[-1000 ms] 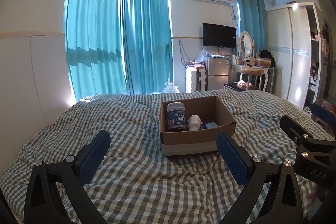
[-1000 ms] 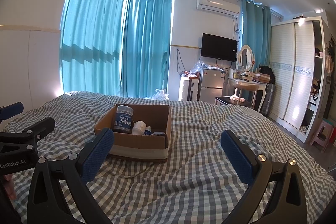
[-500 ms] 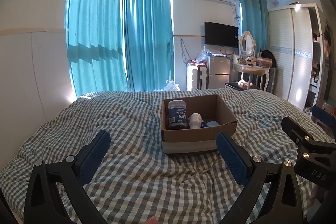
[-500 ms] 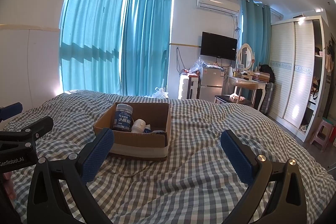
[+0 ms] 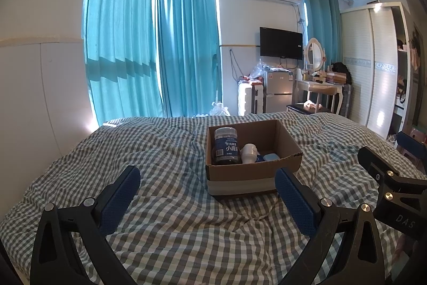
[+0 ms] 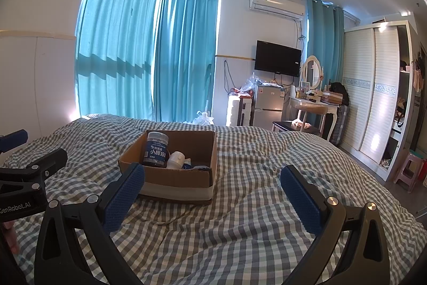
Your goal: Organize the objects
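Observation:
An open cardboard box [image 5: 240, 174] [image 6: 176, 178] rests on the checked bed cover [image 5: 170, 226] [image 6: 240, 226]. Inside stand a dark jar with a blue label [image 5: 225, 146] [image 6: 157, 149], a small white bottle [image 5: 249, 152] [image 6: 176, 159] and some light blue item [image 5: 271, 157], partly hidden by the box wall. My left gripper [image 5: 206, 190] is open and empty, hovering just short of the box's near wall. My right gripper [image 6: 212, 187] is open and empty too, to the box's right and nearer me. Each gripper shows at the edge of the other's view.
Teal curtains [image 5: 149, 50] cover the window behind the bed. Past the far edge of the bed stand a small fridge [image 5: 276, 91], a dressing table with an oval mirror [image 5: 315, 58], a wall TV [image 5: 280, 42] and a sliding wardrobe [image 6: 373, 103]. A pink stool [image 6: 409, 172] is on the floor at right.
Both views have tilted slightly upward, so the box and bed sit lower in frame. Both grippers have stayed open and empty. The box's contents have not moved.

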The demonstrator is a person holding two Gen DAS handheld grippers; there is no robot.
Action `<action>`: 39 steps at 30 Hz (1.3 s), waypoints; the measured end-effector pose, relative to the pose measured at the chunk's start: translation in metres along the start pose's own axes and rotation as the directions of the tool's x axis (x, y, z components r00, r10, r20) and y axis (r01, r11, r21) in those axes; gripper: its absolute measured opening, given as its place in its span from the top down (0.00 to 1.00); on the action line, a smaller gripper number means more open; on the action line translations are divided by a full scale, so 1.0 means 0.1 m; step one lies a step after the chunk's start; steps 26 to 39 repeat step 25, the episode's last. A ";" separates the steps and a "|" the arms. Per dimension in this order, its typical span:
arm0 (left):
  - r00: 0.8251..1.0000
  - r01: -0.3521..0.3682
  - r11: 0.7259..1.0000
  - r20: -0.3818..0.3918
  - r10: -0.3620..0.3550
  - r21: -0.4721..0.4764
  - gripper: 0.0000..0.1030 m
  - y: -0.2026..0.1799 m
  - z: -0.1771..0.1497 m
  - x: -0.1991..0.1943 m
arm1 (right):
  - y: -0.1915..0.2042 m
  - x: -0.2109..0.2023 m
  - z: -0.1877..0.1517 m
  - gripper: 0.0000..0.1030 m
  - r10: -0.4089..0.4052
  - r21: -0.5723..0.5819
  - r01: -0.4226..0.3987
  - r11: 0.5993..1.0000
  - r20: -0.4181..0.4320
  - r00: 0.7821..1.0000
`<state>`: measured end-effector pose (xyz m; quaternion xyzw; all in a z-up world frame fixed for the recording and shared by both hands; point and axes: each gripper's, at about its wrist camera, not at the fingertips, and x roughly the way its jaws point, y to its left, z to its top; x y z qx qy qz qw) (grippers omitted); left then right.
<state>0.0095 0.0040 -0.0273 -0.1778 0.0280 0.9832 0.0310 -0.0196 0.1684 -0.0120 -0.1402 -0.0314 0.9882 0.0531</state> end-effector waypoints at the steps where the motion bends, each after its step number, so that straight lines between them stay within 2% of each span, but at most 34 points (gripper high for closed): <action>1: 1.000 0.001 1.000 0.000 -0.001 0.000 0.00 0.00 0.00 0.00 | 0.00 0.00 0.00 0.01 0.001 0.000 -0.001 1.000 -0.001 1.000; 39: 1.000 -0.021 1.000 -0.020 0.022 0.015 0.00 -0.02 -0.03 0.03 | 0.00 0.01 -0.01 0.01 0.001 -0.005 -0.002 1.000 -0.002 1.000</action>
